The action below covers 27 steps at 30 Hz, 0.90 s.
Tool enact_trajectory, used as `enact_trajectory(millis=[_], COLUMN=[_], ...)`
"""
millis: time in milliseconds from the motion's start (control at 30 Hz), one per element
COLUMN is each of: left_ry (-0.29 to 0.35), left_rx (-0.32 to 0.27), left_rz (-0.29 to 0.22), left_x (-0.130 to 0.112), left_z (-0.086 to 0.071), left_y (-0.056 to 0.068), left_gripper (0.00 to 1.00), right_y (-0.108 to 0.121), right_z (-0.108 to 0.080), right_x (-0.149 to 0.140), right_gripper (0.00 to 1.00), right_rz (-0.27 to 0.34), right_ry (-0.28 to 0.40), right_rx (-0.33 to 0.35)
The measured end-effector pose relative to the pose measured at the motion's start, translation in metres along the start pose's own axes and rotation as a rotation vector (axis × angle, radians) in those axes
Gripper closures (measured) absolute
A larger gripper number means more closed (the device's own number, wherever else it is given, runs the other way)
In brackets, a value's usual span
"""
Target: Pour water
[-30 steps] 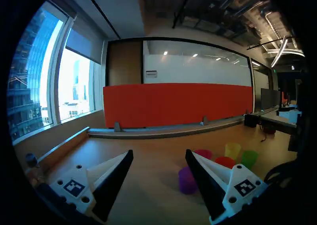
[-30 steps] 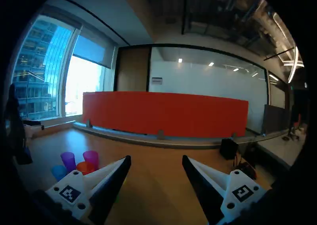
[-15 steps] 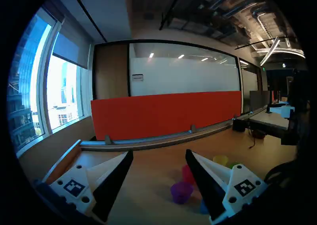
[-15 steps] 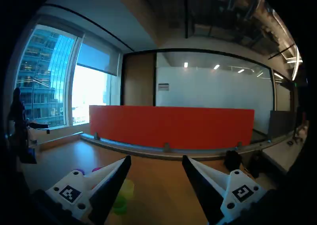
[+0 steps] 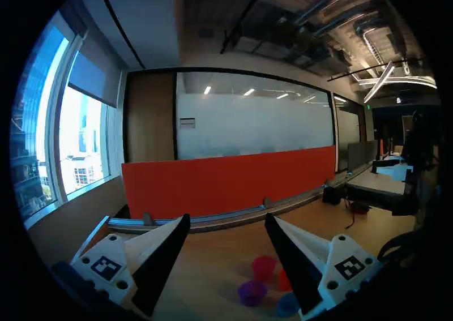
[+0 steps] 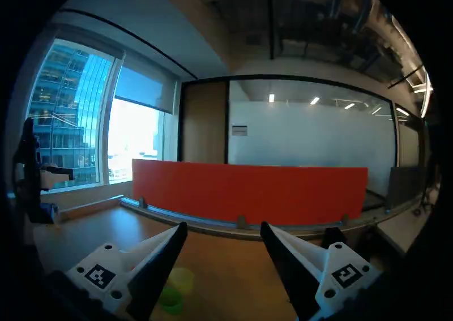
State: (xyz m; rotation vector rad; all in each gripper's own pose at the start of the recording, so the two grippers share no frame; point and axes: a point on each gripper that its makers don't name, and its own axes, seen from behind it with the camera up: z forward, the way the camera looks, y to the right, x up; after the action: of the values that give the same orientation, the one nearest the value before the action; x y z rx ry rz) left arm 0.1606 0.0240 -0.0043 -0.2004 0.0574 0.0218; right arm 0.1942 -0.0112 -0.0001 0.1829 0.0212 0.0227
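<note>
White tongs (image 5: pixel 226 215), black inner faces (image 5: pixel 161 264), square markers (image 5: pixel 106 268), screw holes (image 5: pixel 117 285)

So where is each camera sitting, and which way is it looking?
Left gripper view: rides on the left tool, looking forward between its open fingers at the pink cup and purple cup on the wooden table.
Right gripper view: rides on the right tool, also open, facing the yellow cup and green cup.
Shared: both face the orange partition and windows.

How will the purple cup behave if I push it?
The purple cup looks like translucent plastic, so it is probably light and apt to slide or tip. It stands close beside the pink cup, so a push may knock that too.
</note>
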Motion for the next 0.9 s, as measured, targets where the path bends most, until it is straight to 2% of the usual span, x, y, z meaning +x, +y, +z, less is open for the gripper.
enact_trajectory(millis=[300,600,900], left_ry=[0.012,0.022,-0.002], left_rx=[-0.045,-0.133,-0.225], left_rz=[-0.007,-0.025,-0.018], left_x=[0.007,0.006,-0.002], left_z=[0.004,0.004,-0.004], left_y=[0.011,0.029,0.047], left_gripper=[0.02,0.02,0.02], right_y=[-0.005,-0.029,-0.041], right_z=[0.001,-0.003,-0.004], right_x=[-0.004,0.005,0.01], right_gripper=[0.0,0.0,0.0], right_rz=[-0.035,-0.038,-0.026], right_ry=[-0.017,-0.008,-0.006], right_rx=[0.043,0.177,0.265])
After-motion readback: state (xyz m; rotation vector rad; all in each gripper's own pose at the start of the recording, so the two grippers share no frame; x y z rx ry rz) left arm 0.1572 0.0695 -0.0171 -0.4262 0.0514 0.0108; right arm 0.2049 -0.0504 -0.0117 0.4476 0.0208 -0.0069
